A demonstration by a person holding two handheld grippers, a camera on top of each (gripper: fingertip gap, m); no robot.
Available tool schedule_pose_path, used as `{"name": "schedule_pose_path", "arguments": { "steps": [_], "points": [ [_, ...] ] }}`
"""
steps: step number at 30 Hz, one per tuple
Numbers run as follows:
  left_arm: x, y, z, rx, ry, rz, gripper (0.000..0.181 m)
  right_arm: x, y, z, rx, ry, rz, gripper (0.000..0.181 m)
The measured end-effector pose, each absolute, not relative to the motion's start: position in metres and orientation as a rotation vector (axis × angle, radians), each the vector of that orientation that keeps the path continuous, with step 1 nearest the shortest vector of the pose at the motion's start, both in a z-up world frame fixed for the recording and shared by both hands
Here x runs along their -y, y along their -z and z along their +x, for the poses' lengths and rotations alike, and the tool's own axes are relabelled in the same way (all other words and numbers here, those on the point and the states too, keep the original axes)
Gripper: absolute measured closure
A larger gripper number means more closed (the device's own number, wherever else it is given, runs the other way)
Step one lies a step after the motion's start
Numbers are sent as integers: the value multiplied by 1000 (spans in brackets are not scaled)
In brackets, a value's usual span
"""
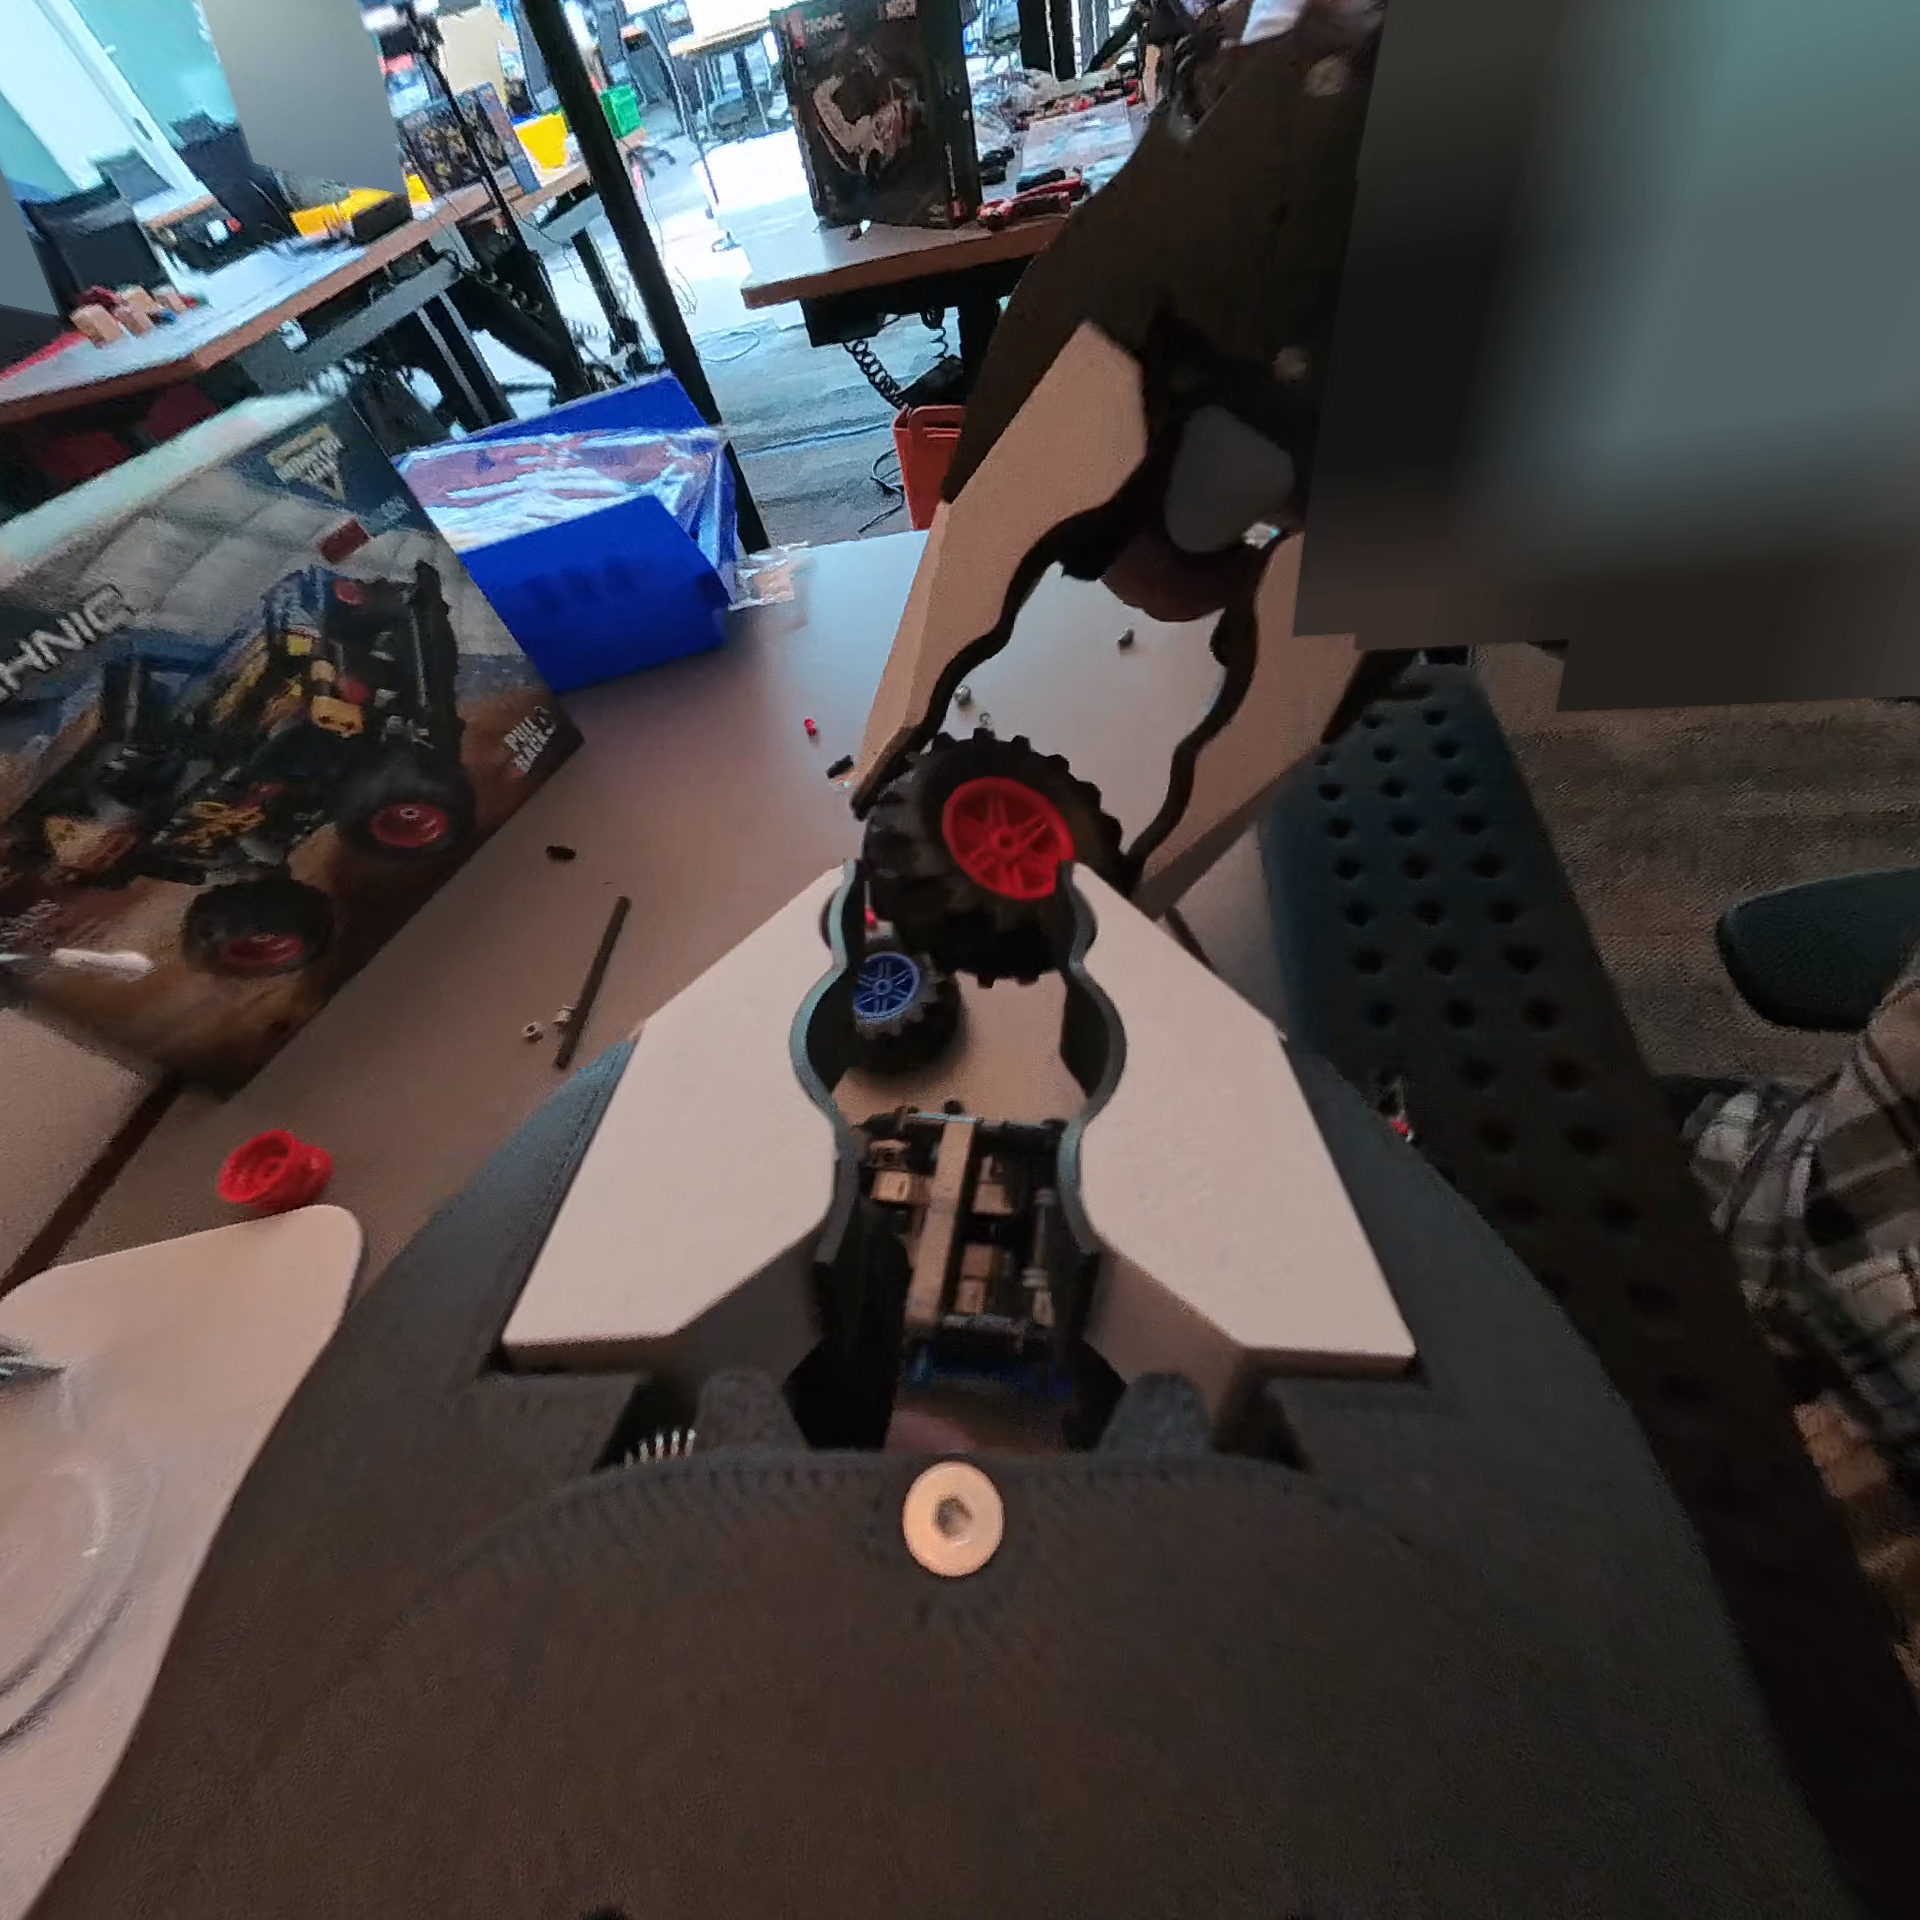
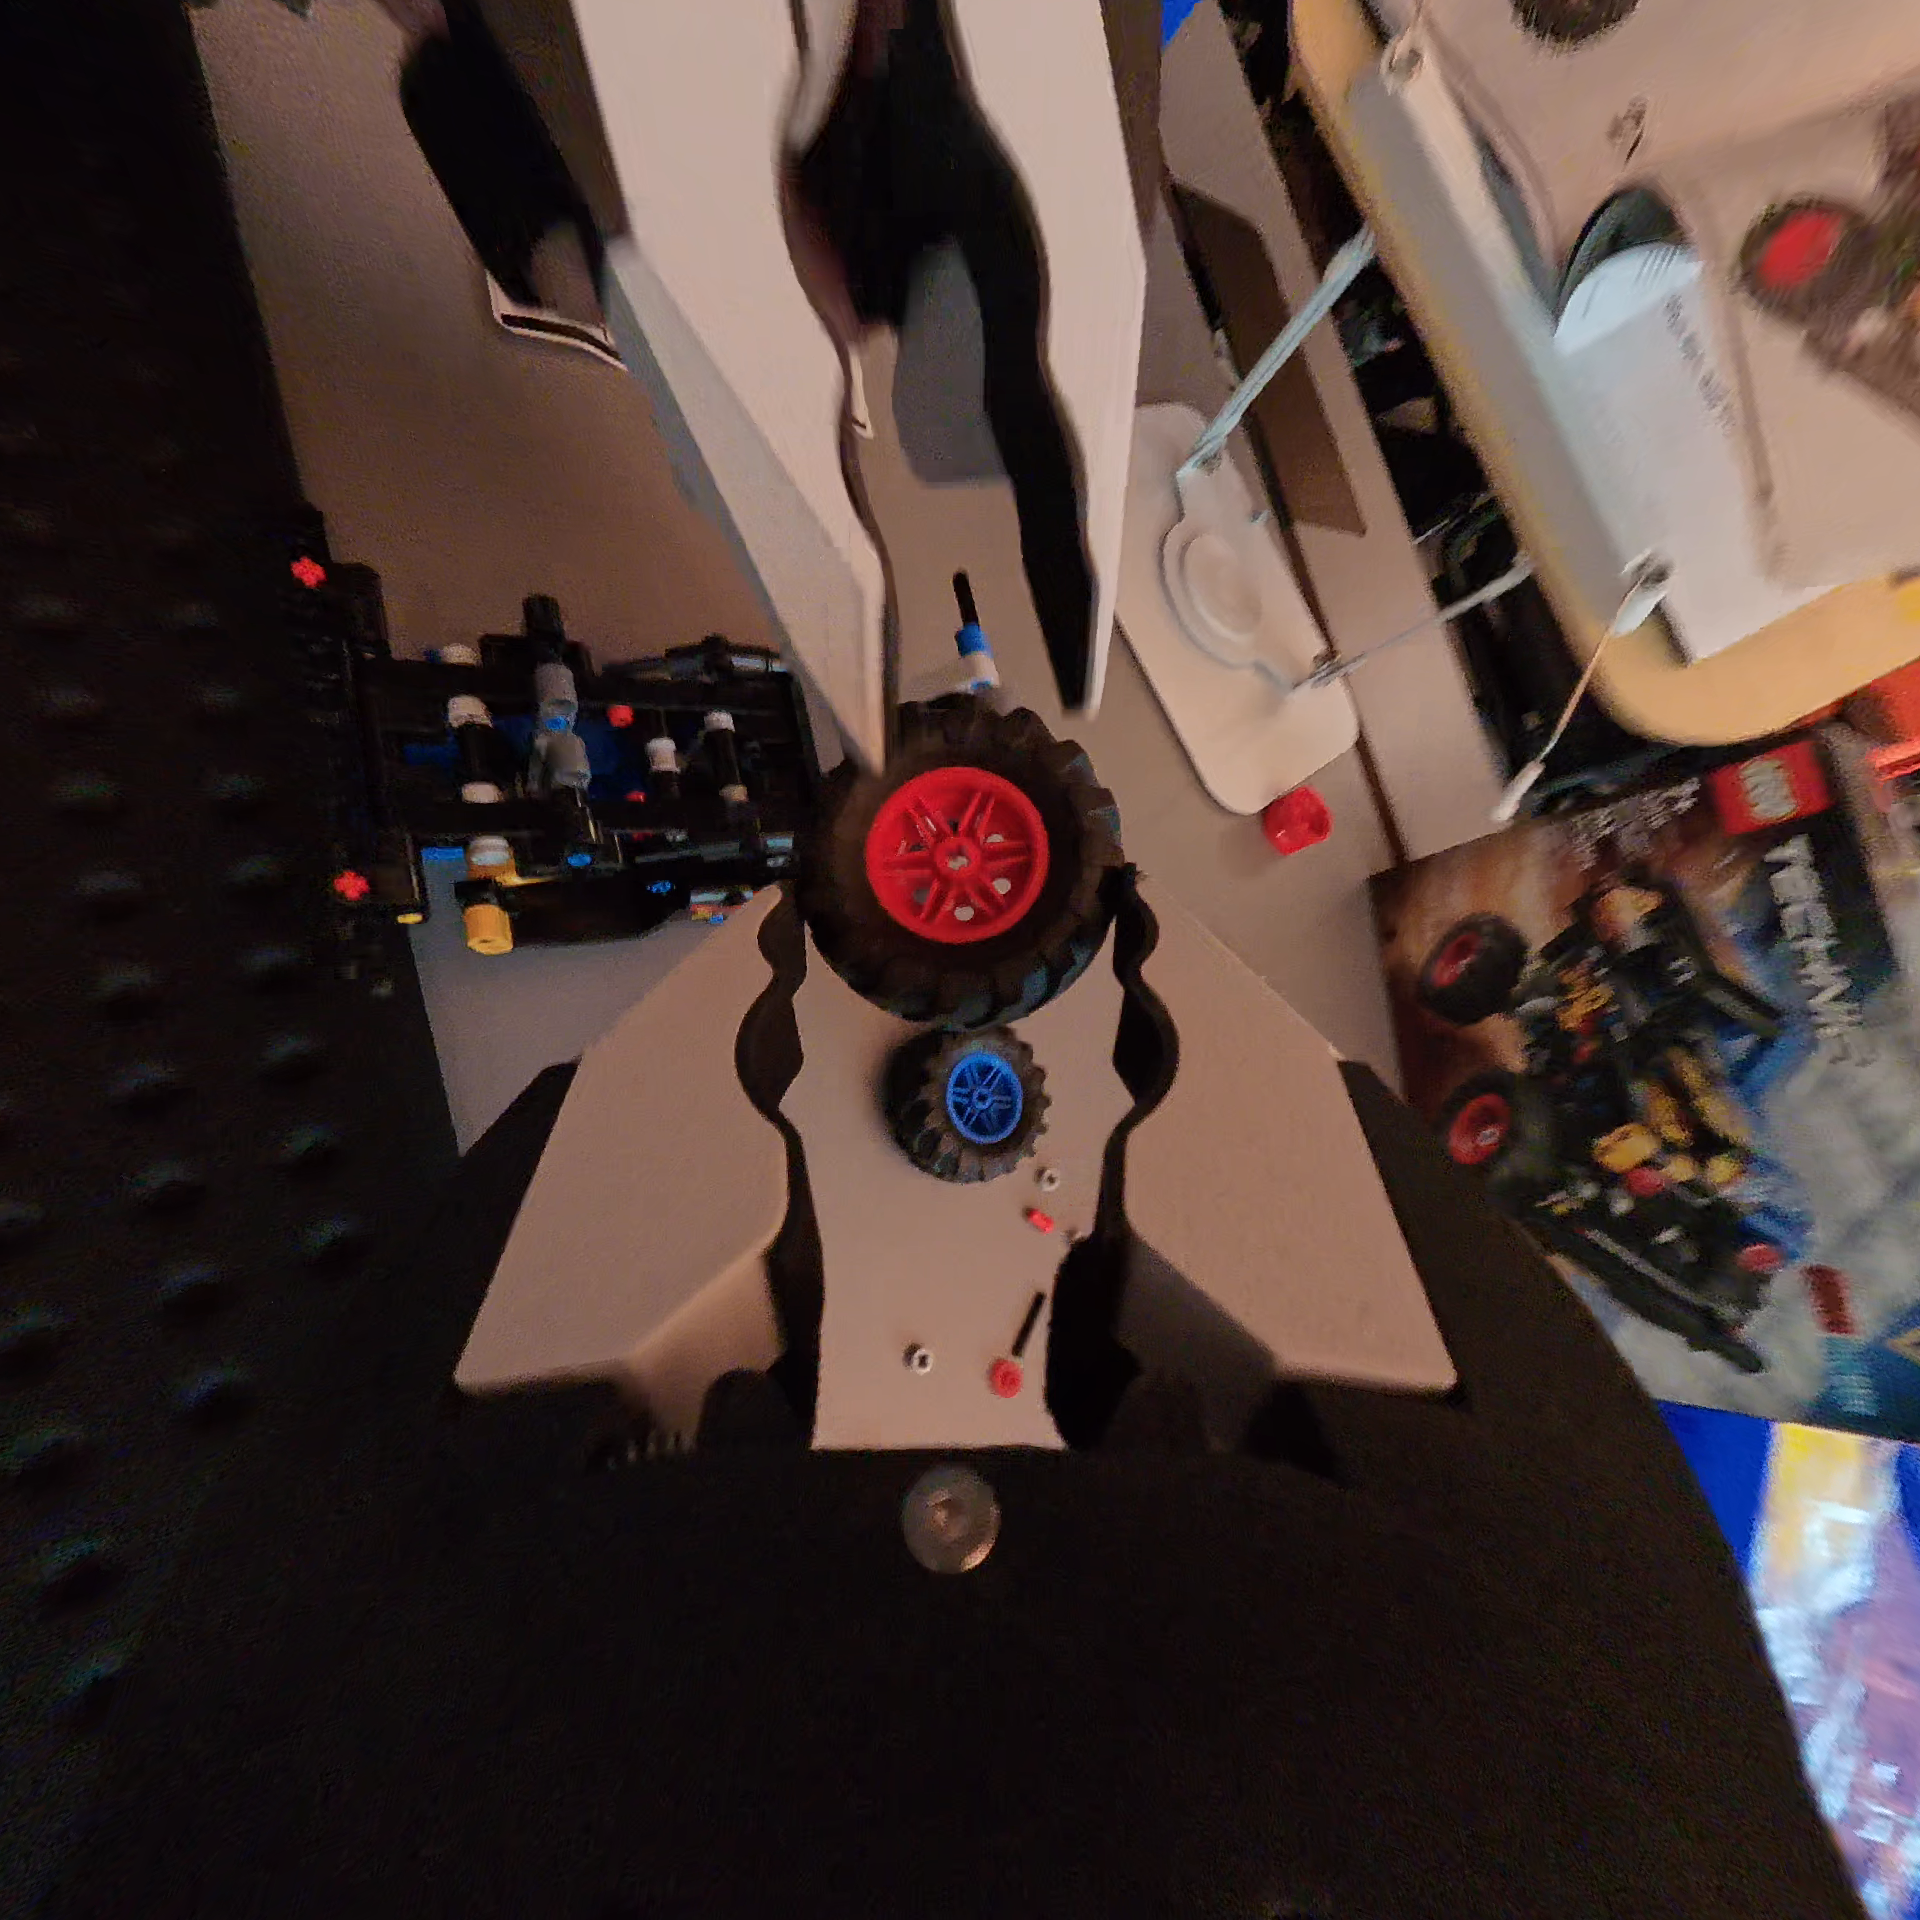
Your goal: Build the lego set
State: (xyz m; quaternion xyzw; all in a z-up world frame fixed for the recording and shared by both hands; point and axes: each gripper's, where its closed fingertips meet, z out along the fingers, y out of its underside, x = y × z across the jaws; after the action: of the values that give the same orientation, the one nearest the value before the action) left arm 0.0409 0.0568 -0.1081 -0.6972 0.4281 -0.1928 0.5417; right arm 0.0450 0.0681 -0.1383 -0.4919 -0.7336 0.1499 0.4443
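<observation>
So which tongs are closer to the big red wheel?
Right. The right tongs sit either side of the big red wheel, pressing its tyre. The left tongs point at it from the opposite side, tips at its edge.

I see a grey table (image 1: 665,821) carrying the set's box (image 1: 249,727); right of the box lie a black axle (image 1: 592,982), a red hub (image 1: 275,1169) and a blue bin (image 1: 582,561).
</observation>
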Motion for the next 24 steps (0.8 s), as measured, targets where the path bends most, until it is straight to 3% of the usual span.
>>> {"name": "schedule_pose_path", "arguments": {
  "steps": [11, 16, 24],
  "points": [
    [-33, 107, 55, -807, 996, -1721, 151, -28, 112, 49, 1781, 37, -880, 124],
    [-15, 98, 55, -761, 1177, -1625, 161, -4, 100, 48, 1753, -186, -822, 121],
    [0, 80, 58, -713, 1447, -1472, 161, 18, 69, 38, 1630, -696, -781, 120]
  ]
}}
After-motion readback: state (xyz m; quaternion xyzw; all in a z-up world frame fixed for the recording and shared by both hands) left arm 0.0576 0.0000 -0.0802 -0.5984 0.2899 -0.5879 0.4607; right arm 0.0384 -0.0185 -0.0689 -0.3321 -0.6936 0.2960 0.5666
